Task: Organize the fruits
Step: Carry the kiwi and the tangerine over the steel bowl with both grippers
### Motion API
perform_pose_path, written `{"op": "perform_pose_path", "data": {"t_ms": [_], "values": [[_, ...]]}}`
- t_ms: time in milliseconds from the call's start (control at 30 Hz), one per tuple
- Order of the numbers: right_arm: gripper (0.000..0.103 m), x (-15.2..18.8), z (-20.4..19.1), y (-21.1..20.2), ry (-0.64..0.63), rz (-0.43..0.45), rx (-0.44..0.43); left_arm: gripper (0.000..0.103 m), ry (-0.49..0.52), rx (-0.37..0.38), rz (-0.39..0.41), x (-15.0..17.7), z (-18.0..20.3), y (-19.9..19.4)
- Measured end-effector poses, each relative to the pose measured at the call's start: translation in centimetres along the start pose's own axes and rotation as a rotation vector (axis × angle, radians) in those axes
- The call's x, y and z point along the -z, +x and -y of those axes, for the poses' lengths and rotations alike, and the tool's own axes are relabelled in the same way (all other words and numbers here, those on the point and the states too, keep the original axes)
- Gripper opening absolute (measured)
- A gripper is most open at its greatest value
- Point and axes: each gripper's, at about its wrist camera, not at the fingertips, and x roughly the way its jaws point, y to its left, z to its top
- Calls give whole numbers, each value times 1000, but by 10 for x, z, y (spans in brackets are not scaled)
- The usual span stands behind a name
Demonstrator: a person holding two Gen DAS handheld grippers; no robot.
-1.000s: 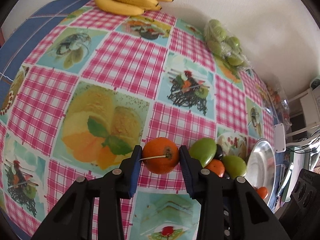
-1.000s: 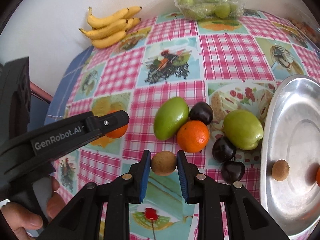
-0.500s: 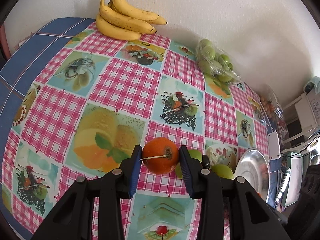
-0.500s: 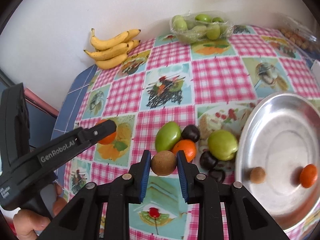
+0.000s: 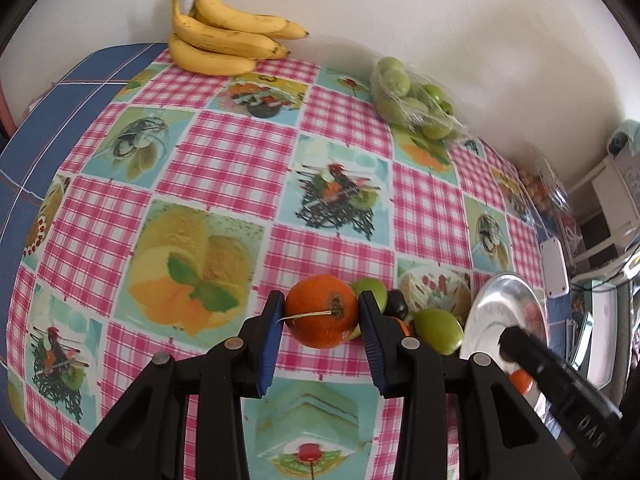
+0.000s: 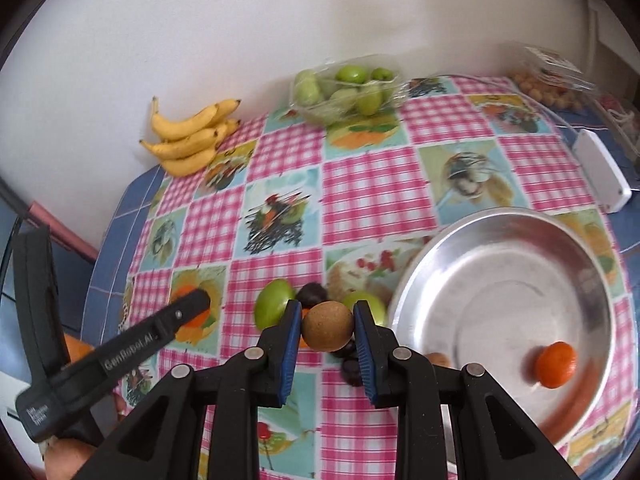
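- Left tool (image 5: 320, 316): clamped on an orange (image 5: 322, 316), blue pads pressed to both sides, stem end facing the camera, fruit lifted clear of the tabletop (image 5: 224, 152).
- Right tool (image 6: 327, 326): nearly closed around a small brown kiwi-like fruit (image 6: 327, 326), pads gripping left and right, fruit held above the tabletop.
- Just beyond and right of the left tool: a cluster of loose fruit on the checked cloth, a green fruit (image 5: 438, 330) nearest, a dark plum (image 5: 397, 307) behind it.
- Same cluster peeking out behind the right tool: a green fruit (image 6: 274, 307) to its left, a dark plum (image 6: 313, 294) straight ahead, another green one just right.
- Right of the right tool: a round metal tray (image 6: 500, 240), holding a small orange (image 6: 556, 364) near its close edge; a brownish fruit partly hidden behind the tool's right finger.
- Far ahead of both tools, against the wall: a bunch of bananas (image 5: 224, 40) and a clear bag of green fruit (image 5: 412, 100).
- Left tool visible in the right wrist view, low and to the left, with orange showing at its tip.
- Far right of the right tool: a white box (image 6: 602, 170) on the tabletop edge.
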Motion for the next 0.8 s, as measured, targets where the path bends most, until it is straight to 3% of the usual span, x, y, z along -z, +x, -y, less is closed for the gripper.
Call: {"op": "perform_pose_path", "data": {"t_ms": [200, 800], "values": [[28, -6, 32, -5, 41, 5, 76, 39, 59, 3, -39, 9, 28, 9], [29, -2, 122, 8, 215, -66, 174, 39, 305, 11, -135, 31, 149, 40]]}}
